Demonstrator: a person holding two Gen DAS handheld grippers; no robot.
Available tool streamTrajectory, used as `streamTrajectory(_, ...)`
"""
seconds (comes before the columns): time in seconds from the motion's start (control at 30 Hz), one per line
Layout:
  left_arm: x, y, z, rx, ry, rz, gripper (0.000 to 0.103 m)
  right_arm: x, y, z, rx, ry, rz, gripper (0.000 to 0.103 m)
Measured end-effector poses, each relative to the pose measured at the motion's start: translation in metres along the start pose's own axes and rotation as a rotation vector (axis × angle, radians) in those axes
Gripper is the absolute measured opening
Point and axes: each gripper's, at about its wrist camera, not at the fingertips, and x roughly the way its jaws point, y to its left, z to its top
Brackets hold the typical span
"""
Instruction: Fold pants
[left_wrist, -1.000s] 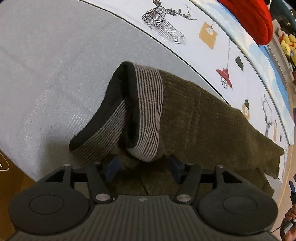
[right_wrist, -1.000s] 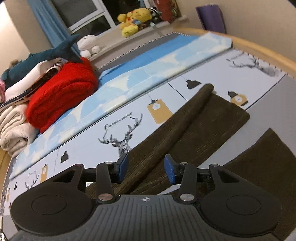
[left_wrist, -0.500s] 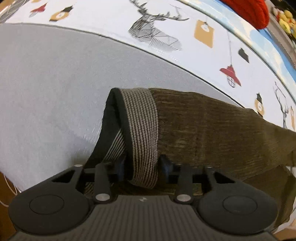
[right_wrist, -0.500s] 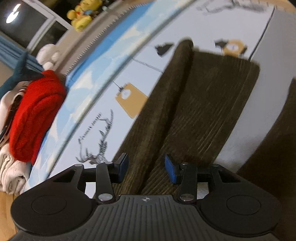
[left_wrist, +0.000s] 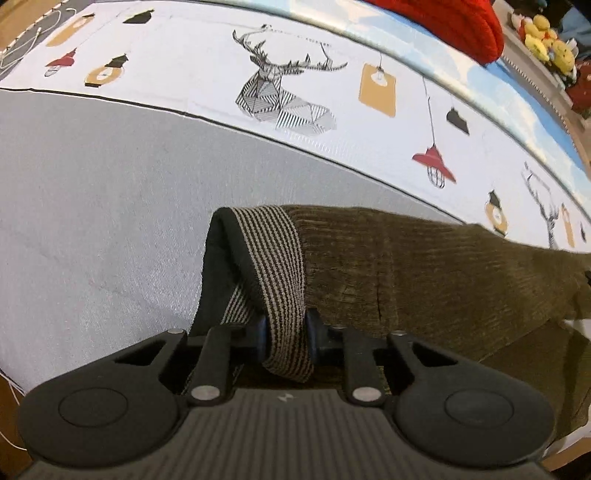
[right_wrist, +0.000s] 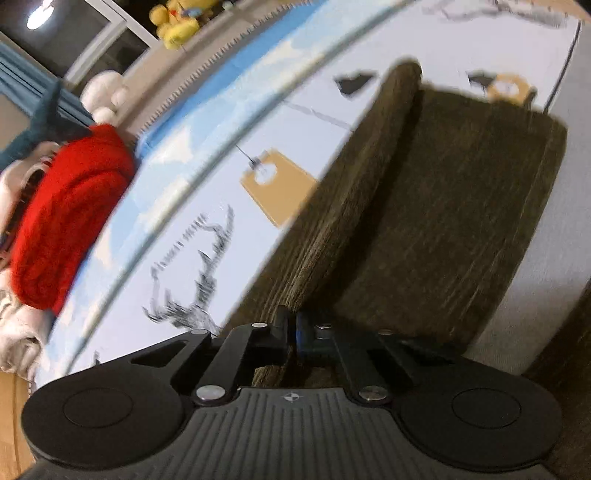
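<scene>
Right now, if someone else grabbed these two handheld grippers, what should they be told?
Left gripper: shut on the striped waistband of the brown pants.
Right gripper: shut on a fold of a pant leg; the view is blurred.
The pants lie spread over the printed bed cover, legs stretching away from the right gripper.
Done: both ends gripped.
Left: fold the pants and lay them flat.

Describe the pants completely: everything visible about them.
The pants are dark olive-brown, of ribbed corduroy-like cloth, with a striped elastic waistband lined in black. They lie across the grey and printed bedding. The left hand-held gripper is shut on the waistband, holding it raised. The right hand-held gripper looks shut on a fold of a leg, which stretches away flat with one long edge rolled over; that view is blurred.
</scene>
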Motion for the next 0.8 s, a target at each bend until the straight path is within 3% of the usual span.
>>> streamTrajectory(0.23, -0.027, 0.014, -0.006, -0.012, -0.085, -0.028, 0.019, -0.099, 0.017, -0.009, -0.076, -0.04, -0.014, 0.003)
streamTrajectory(0.4, -0.043, 0.022, -0.02, 0.049, -0.137, 0.01, 0.018, -0.174, -0.007, -0.051, -0.057, -0.016, -0.075, 0.003)
streamTrajectory(0.5, -0.043, 0.031, -0.027, 0.072, -0.126, 0.046, 0.018, -0.199, -0.041, -0.083, -0.012, 0.068, -0.102, 0.003)
streamTrajectory(0.63, -0.03, 0.032, -0.028, 0.113, -0.065, 0.107, 0.022, -0.193, -0.087, -0.114, 0.002, 0.324, -0.145, 0.006)
streamTrajectory(0.67, -0.028, 0.032, -0.028, 0.12, -0.057, 0.123, 0.024, -0.194, -0.097, -0.112, 0.015, 0.336, -0.162, 0.006)
streamTrajectory(0.73, -0.026, 0.029, -0.027, 0.121, -0.056, 0.158, 0.032, -0.209, -0.117, -0.093, 0.045, 0.241, -0.185, 0.01)
streamTrajectory(0.8, -0.028, 0.028, -0.025, 0.111, -0.067, 0.171, 0.033, -0.227, -0.14, -0.065, 0.098, 0.115, -0.212, 0.01)
